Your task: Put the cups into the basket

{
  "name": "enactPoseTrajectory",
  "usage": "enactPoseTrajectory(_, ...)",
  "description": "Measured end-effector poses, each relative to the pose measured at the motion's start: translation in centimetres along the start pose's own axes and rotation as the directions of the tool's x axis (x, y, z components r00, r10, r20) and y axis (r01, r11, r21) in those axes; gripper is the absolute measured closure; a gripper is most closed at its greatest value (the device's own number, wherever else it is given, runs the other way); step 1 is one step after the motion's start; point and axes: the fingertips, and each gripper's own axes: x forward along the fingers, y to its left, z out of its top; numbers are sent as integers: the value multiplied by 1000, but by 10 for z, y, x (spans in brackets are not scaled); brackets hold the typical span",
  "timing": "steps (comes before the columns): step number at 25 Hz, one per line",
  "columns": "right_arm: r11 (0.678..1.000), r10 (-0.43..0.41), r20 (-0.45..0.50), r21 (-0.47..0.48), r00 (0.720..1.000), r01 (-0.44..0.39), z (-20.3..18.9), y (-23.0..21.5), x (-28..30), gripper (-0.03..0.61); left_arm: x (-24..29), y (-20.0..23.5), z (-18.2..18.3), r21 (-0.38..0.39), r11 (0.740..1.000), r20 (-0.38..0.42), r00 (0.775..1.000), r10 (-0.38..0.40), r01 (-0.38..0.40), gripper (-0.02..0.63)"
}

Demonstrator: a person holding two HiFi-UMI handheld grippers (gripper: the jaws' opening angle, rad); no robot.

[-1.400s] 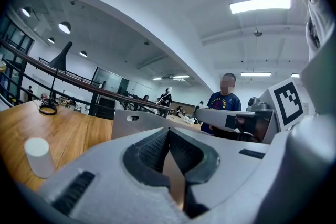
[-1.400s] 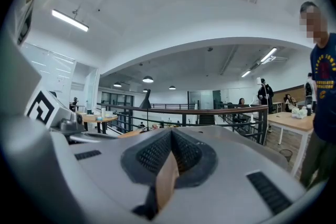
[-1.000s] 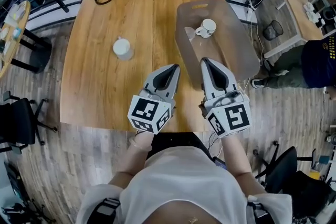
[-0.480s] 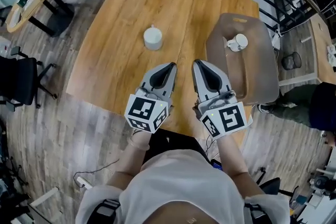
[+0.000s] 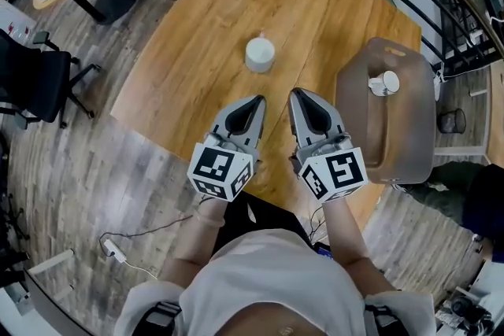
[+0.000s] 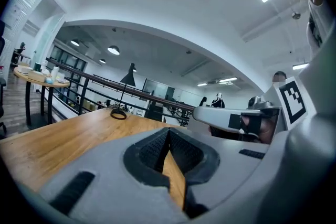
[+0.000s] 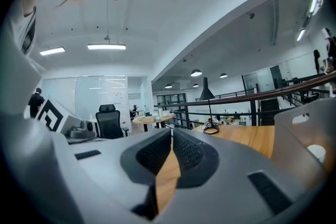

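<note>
Right gripper (image 5: 296,94), shut, has moved off basket (image 5: 398,139).

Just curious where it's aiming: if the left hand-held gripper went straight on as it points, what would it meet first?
Probably the cup on the table: from above, the left hand-held gripper points roughly at it. Its own view doesn't show the cup, so it might pass beside it.

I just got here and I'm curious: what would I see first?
First come the left hand-held gripper and the right hand-held gripper, each with a black-and-white marker cube, side by side over the near edge of the wooden table, both shut and empty. Beyond them a white cup stands on the table. A second cup sits in the brown basket at the right.
</note>
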Motion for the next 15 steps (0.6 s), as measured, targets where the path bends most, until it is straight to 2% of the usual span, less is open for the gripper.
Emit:
enactPoseTrajectory(5, 999, -6, -24, 33, 1000, 6, -12, -8, 20, 548, 6, 17, -4, -11, 1000, -10, 1000, 11, -11, 607)
enactPoseTrajectory(7, 999, -1, -38, 39, 999, 2, -15, -9, 31, 486, 9, 24, -4, -9, 1000, -16, 1000, 8, -8, 607)
enactPoseTrajectory(9, 999, -7, -51, 47, 999, 9, -19, -11, 41, 458, 12, 33, -6, -5, 1000, -29, 1000, 8, -9, 607)
enactPoseTrajectory(13, 998, -29, -81, 49, 996, 33, -31, -19, 55, 344, 17, 50, -10, -5, 1000, -41, 999, 26, -26, 607)
enactPoseTrajectory(15, 998, -34, -93, 43, 995, 38, -38, -21, 61, 311, 18, 57, -12, -9, 999, -42, 998, 36, -37, 607)
